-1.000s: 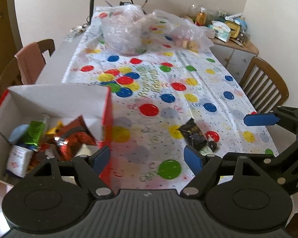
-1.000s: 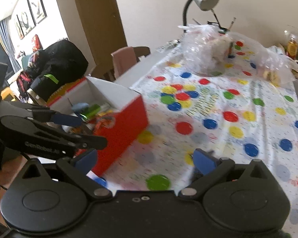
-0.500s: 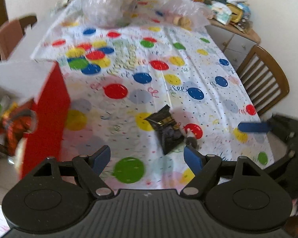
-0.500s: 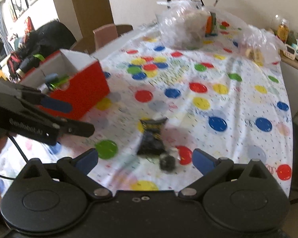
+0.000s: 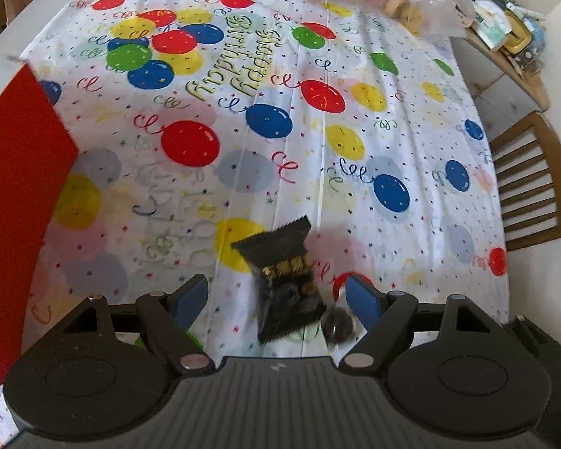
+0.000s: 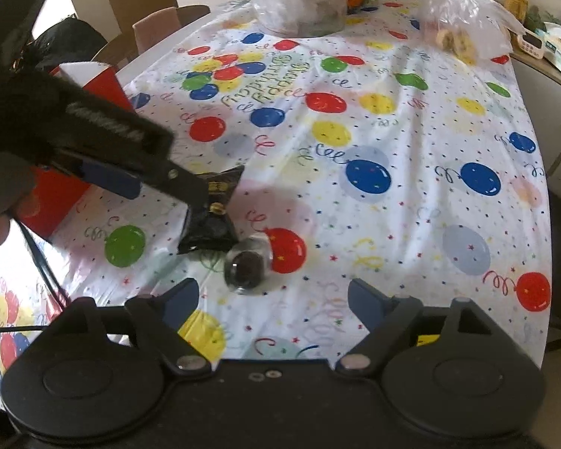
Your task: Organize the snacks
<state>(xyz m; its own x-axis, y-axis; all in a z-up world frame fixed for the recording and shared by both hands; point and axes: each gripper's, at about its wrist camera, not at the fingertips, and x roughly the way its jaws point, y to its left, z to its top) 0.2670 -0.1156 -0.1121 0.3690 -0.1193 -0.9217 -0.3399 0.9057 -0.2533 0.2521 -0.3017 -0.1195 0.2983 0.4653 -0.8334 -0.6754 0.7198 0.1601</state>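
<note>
"happy birthday" in yellow-green script runs upside down across the balloon-print tablecloth (image 5: 318, 172); gold lettering on the black snack packet (image 5: 286, 280) is too blurred to read.

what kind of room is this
Most likely a home dining room: a table under a balloon-print birthday tablecloth, a wooden dining chair at its side, and a cluttered sideboard against the wall.

Two snacks lay loose on the balloon-print tablecloth (image 6: 411, 194): one black snack packet (image 5: 286, 280) and one small round dark sweet in clear wrap (image 6: 245, 265). One red box (image 5: 18, 194) stood at the left edge. Two clear plastic bags (image 6: 463, 18) sat at the far end (their contents too blurred to count), and one wooden chair (image 5: 531, 183) stood alongside
</note>
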